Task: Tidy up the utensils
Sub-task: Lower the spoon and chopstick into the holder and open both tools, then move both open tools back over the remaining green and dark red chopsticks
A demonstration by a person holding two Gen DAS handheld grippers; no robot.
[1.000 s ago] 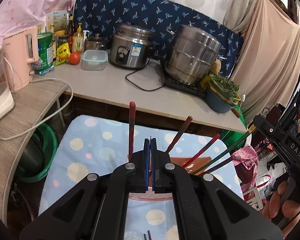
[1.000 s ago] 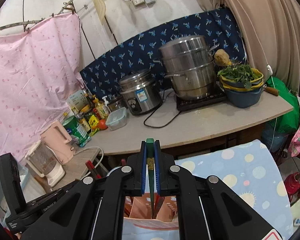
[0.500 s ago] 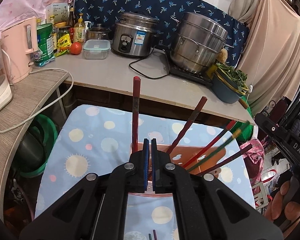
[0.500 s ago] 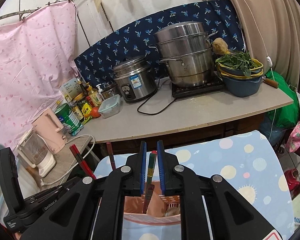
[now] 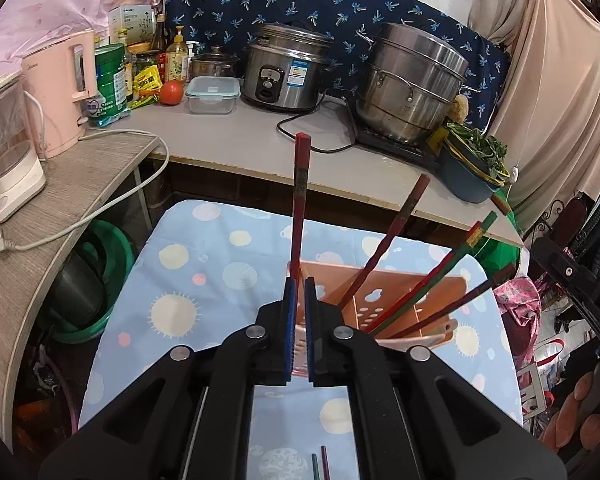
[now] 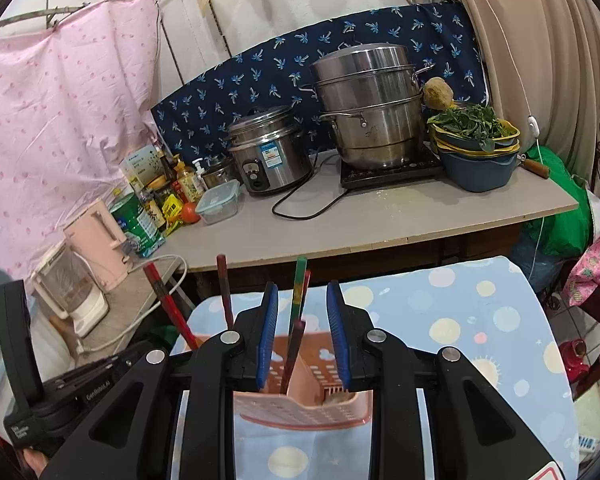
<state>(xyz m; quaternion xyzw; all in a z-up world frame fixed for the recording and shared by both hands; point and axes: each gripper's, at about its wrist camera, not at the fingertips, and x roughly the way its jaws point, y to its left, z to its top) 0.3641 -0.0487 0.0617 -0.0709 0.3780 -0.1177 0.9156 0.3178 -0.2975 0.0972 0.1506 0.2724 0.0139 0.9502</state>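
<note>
A slotted, salmon-pink plastic utensil holder [image 5: 404,292] with divided compartments and perforated walls is seen standing on a tabletop covered by a pale blue cloth printed with suns and dots [image 5: 204,264], nearer the far edge than the near one. Slender lacquered chopsticks are held in it: a red one [image 5: 300,208] stands almost upright at the holder's left end, and a dark red one [image 5: 384,248], a red-and-green pair [image 5: 448,264] and a dark brown one [image 5: 468,300] lean to the right.

The left gripper [image 5: 299,312] is pressed nearly together, its ribbed blue pads flanking the base of the upright red chopstick; whether they pinch it cannot be told. The right gripper [image 6: 302,320] has just been opening, and its jaws are now spread on either side of a green-and-yellow chopstick [image 6: 298,292], which stands free in the holder. Two thin chopstick tips [image 5: 319,462] are seen lying on the cloth by the near edge.
</note>
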